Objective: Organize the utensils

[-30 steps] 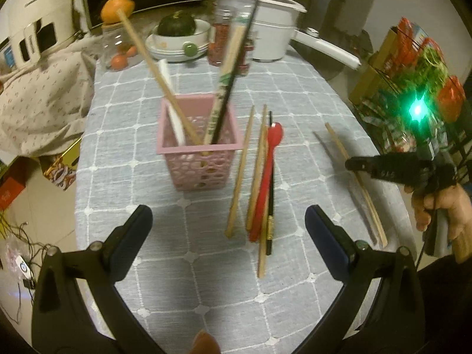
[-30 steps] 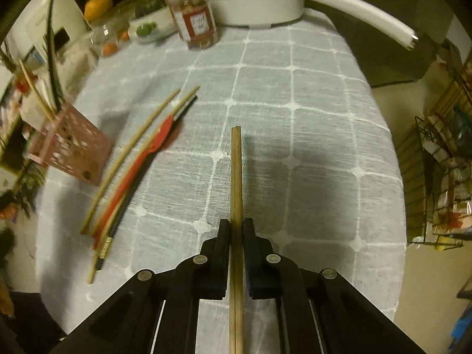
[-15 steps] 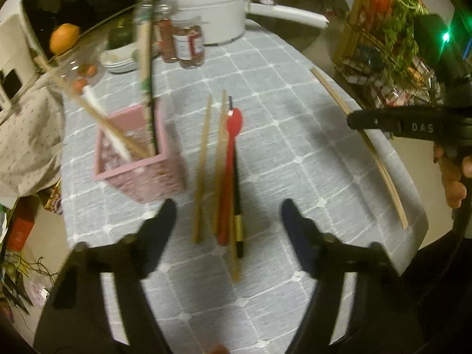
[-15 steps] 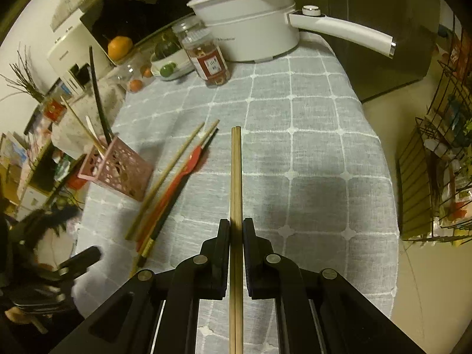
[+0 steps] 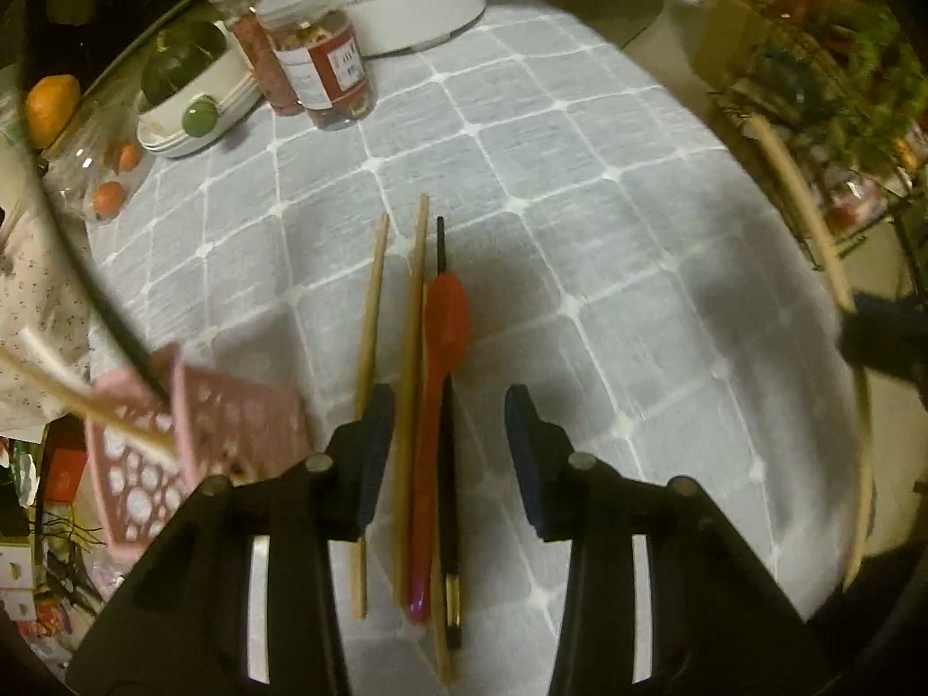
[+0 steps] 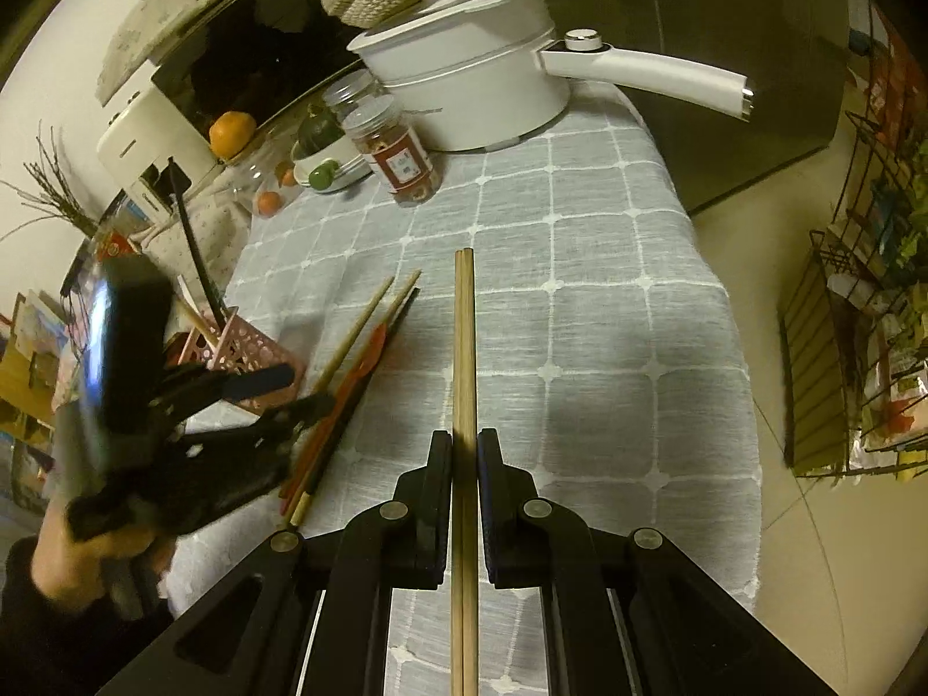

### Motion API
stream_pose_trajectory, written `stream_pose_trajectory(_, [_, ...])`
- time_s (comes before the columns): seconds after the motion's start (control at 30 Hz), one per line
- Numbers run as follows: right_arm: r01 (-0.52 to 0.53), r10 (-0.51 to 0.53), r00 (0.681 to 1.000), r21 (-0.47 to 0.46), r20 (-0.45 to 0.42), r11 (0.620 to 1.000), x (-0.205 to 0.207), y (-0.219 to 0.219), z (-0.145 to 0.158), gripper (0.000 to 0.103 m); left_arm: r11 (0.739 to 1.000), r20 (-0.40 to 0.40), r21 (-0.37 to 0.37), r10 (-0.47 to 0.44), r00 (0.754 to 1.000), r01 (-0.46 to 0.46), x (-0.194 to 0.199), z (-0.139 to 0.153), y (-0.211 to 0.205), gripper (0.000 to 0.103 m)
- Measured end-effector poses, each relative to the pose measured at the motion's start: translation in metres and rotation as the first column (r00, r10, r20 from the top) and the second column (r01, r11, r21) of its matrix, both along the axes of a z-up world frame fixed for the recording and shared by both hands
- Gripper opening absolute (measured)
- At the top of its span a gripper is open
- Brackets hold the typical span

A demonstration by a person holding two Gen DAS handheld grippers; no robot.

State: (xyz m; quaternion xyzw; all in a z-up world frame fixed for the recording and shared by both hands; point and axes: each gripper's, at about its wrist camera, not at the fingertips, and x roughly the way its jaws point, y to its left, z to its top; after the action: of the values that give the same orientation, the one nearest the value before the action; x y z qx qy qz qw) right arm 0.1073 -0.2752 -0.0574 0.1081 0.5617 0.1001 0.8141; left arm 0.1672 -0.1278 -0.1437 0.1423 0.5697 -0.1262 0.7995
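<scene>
My left gripper (image 5: 446, 412) is open and low over a bundle on the grey checked cloth: a red spoon (image 5: 443, 319), a black chopstick (image 5: 445, 464) and wooden chopsticks (image 5: 414, 301). Its jaws straddle the spoon, the black chopstick and one wooden one; another wooden chopstick (image 5: 371, 313) lies under the left finger. The pink basket (image 5: 191, 435), holding several utensils, stands to its left. My right gripper (image 6: 464, 441) is shut on a wooden chopstick (image 6: 464, 348) and holds it above the table. The left gripper (image 6: 272, 388) and bundle (image 6: 348, 371) show blurred in the right wrist view.
A white pot with a long handle (image 6: 481, 69), two spice jars (image 5: 322, 69), a bowl with green fruit (image 5: 185, 98) and oranges (image 5: 52, 101) stand at the table's far end. A wire rack (image 6: 858, 348) stands beyond the right table edge.
My left gripper has dropped down and forward onto the bundle, its jaws narrowing around it. My right gripper has lifted the wooden chopstick higher off the cloth.
</scene>
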Motion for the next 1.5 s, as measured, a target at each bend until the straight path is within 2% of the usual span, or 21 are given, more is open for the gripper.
stream_pose_trajectory(0.27, [0.024,-0.024,1.000,0.007,-0.015,1.000,0.001,-0.011,-0.004,0.009,0.996,-0.049,0.040,0.076,0.996,-0.074,0.037,-0.022,-0.016,0.041])
stream_pose_trajectory(0.4, [0.028,-0.028,0.999,0.020,-0.022,0.999,0.003,-0.012,-0.006,0.009,0.993,-0.047,0.082,0.093,0.995,-0.089,0.045,-0.029,-0.021,0.041])
stream_pose_trajectory(0.53, [0.036,-0.035,0.999,0.023,-0.037,0.999,0.006,-0.012,-0.010,0.009,0.989,-0.042,0.090,0.120,0.992,-0.116,0.051,-0.032,-0.022,0.041])
stream_pose_trajectory(0.6, [0.036,-0.035,0.999,0.023,-0.041,0.999,0.006,-0.012,-0.011,0.009,0.988,-0.045,0.102,0.119,0.992,-0.114,0.051,-0.035,-0.022,0.034])
stream_pose_trajectory(0.67, [0.036,-0.035,0.998,0.024,-0.043,0.999,0.007,-0.011,-0.012,0.009,0.988,-0.065,0.108,0.118,0.991,-0.111,0.052,-0.039,-0.022,0.015])
stream_pose_trajectory(0.73, [0.034,-0.033,0.999,0.025,-0.042,0.999,0.007,-0.011,-0.012,0.008,0.988,-0.064,0.109,0.119,0.991,-0.112,0.051,-0.039,-0.020,0.007])
stream_pose_trajectory(0.8, [0.034,-0.033,0.999,0.025,-0.039,0.999,0.007,-0.010,-0.011,0.008,0.988,-0.050,0.103,0.119,0.992,-0.113,0.049,-0.035,-0.020,0.007])
stream_pose_trajectory(0.97, [0.028,-0.028,0.999,0.021,-0.028,0.999,0.008,-0.007,-0.010,0.008,0.996,0.008,0.059,0.071,0.997,-0.071,0.033,-0.010,-0.017,0.007])
stream_pose_trajectory(1.1, [0.026,-0.025,0.998,0.009,-0.061,1.000,0.017,-0.007,-0.022,0.009,1.000,0.054,0.006,0.029,0.998,-0.029,0.014,0.015,-0.014,0.007])
stream_pose_trajectory(1.17, [0.024,-0.023,0.996,0.011,-0.088,1.000,0.023,-0.006,-0.031,0.016,1.000,0.084,-0.025,0.005,0.996,-0.003,0.001,0.030,-0.011,0.007])
stream_pose_trajectory(1.23, [0.023,-0.022,0.994,0.007,-0.110,1.000,0.029,-0.004,-0.040,0.035,0.998,0.126,-0.053,-0.018,0.992,0.025,-0.013,0.045,-0.007,0.007])
stream_pose_trajectory(1.33, [0.019,-0.020,0.992,-0.016,-0.124,1.000,0.037,0.002,-0.051,0.036,0.992,0.185,-0.113,-0.035,0.982,0.057,-0.036,0.067,0.004,0.007])
stream_pose_trajectory(1.5, [0.023,-0.034,0.987,-0.074,-0.156,0.997,0.054,0.014,-0.072,0.036,0.960,0.247,-0.268,-0.008,0.969,0.076,-0.066,0.087,0.042,0.007])
